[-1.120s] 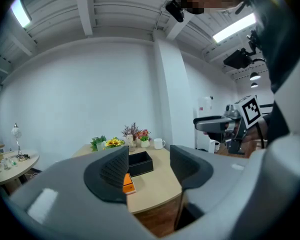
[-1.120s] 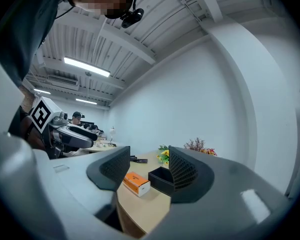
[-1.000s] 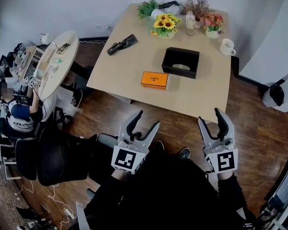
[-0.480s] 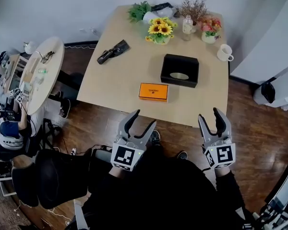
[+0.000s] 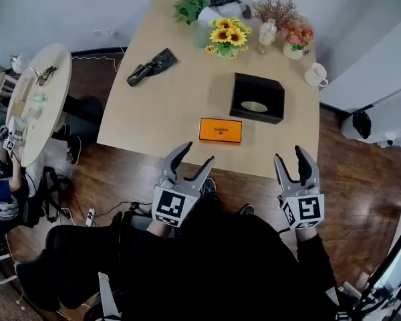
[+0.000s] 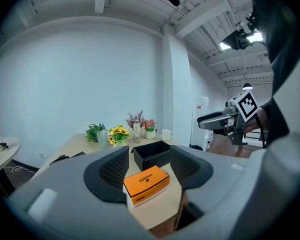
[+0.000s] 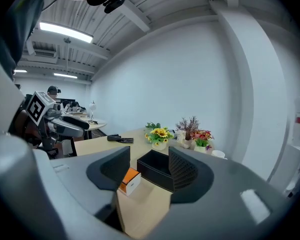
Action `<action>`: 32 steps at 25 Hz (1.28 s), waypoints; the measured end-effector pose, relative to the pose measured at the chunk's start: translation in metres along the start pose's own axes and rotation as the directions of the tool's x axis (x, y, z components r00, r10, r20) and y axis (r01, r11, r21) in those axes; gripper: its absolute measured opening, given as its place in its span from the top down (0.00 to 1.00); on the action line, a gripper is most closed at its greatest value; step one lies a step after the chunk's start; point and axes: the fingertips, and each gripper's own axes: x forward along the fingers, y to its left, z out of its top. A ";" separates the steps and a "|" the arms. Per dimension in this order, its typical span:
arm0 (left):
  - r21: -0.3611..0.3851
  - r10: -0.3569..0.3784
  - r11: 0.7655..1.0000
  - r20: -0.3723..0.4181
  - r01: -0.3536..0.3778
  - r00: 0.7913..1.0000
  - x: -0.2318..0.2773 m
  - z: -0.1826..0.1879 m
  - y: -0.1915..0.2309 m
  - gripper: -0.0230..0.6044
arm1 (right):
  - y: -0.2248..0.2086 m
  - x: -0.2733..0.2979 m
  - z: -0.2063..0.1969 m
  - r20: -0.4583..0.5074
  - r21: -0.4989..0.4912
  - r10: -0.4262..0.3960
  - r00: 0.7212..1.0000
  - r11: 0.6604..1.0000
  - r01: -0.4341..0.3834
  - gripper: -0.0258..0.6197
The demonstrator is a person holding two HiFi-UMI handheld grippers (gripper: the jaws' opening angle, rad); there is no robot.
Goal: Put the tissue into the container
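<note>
An orange tissue box (image 5: 220, 130) lies flat on the wooden table (image 5: 154, 112), close to its near edge. Just behind it stands the black open container (image 5: 257, 97) with a pale oval inside. My left gripper (image 5: 196, 154) is held in the air in front of the table edge, open and empty. It points at the orange box (image 6: 146, 182) and the container (image 6: 152, 154) behind it. My right gripper (image 5: 289, 155) hovers further right, also open and empty, with the container (image 7: 157, 170) and the box (image 7: 130, 180) seen between its jaws.
Sunflowers (image 5: 227, 37), a bottle (image 5: 267, 32), pink flowers (image 5: 295, 39) and green plants line the table's far edge. A white mug (image 5: 315, 75) sits at the right, a dark object (image 5: 150, 65) at the left. A round table (image 5: 37, 99) stands left, a black chair (image 5: 73, 259) below.
The table has come closer and both grippers now hang just before its near edge. Both pairs of jaws stand as wide as before, with nothing taken hold of.
</note>
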 end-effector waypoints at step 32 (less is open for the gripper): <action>0.347 -0.170 0.839 -0.566 0.420 0.806 0.120 -0.119 0.024 0.26 | 0.070 0.120 -0.082 -0.262 -0.128 0.321 0.910 0.923 -0.363 0.58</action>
